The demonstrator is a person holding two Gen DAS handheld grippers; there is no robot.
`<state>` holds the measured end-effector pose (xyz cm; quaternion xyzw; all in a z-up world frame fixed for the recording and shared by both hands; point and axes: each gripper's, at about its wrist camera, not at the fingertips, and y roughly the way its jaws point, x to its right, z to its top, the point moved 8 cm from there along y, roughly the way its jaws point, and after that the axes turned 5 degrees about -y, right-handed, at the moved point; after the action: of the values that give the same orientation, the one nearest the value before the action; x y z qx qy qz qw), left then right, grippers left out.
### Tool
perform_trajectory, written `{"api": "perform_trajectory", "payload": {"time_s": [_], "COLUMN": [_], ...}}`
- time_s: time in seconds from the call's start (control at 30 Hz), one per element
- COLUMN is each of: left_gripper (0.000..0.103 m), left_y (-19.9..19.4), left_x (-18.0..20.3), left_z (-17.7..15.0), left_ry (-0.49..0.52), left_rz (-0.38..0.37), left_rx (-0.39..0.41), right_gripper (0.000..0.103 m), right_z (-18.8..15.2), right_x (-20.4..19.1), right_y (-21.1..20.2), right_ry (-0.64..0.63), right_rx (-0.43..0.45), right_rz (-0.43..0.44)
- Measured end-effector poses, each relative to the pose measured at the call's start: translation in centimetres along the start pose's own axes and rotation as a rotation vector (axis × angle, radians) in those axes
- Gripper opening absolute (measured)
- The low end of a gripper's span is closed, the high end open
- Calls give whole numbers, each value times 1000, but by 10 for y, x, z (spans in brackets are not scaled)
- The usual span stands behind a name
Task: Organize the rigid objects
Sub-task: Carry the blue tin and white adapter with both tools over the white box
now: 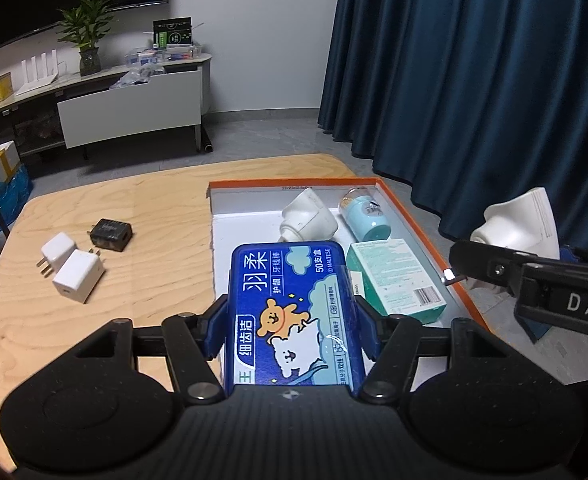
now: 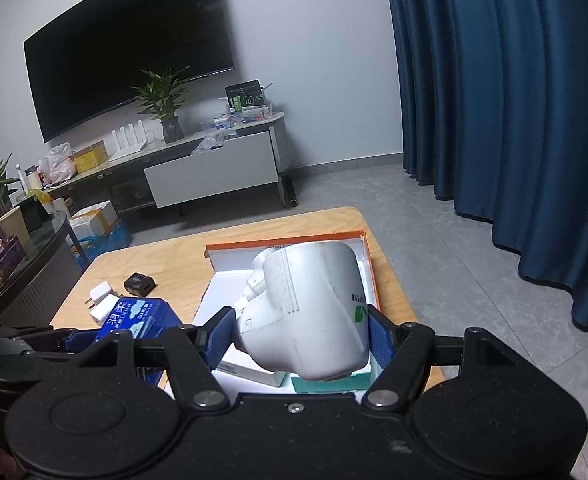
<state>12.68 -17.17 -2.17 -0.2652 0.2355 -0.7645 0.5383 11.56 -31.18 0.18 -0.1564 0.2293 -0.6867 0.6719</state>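
two tongs are each shut tight on something, left tongs (image 1: 290, 320) on the blue box (image 1: 294, 312), right tongs (image 2: 300, 332) on the white camera (image 2: 314, 312), both over the orange tray (image 1: 434, 232) on the tabletop (image 1: 134, 240), likely to be put in.

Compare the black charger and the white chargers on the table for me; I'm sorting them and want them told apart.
The black charger is dark with ridged sides; the two white chargers are smooth and pale. The black charger lies alone, nearer the tray; the white chargers lie side by side, apparently touching. The black charger's prongs barely show, while one white charger's prongs stick out plainly. All three are small cube-shaped plugs lying on the wooden table, outside the tray.
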Motion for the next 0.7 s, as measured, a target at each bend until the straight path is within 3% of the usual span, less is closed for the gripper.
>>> {"api": "perform_trajectory", "payload": {"time_s": [0.7], "left_gripper": [63], "left_y": [34], "left_x": [18], "left_z": [17], "left_ry": [28], "left_rz": [-25], "left_rx": [-18], "right_gripper": [82], "right_z": [24], "right_x": [16], "right_y": [47], "right_ry": [-9], "right_rx": [-31], "right_rz": [-12]}}
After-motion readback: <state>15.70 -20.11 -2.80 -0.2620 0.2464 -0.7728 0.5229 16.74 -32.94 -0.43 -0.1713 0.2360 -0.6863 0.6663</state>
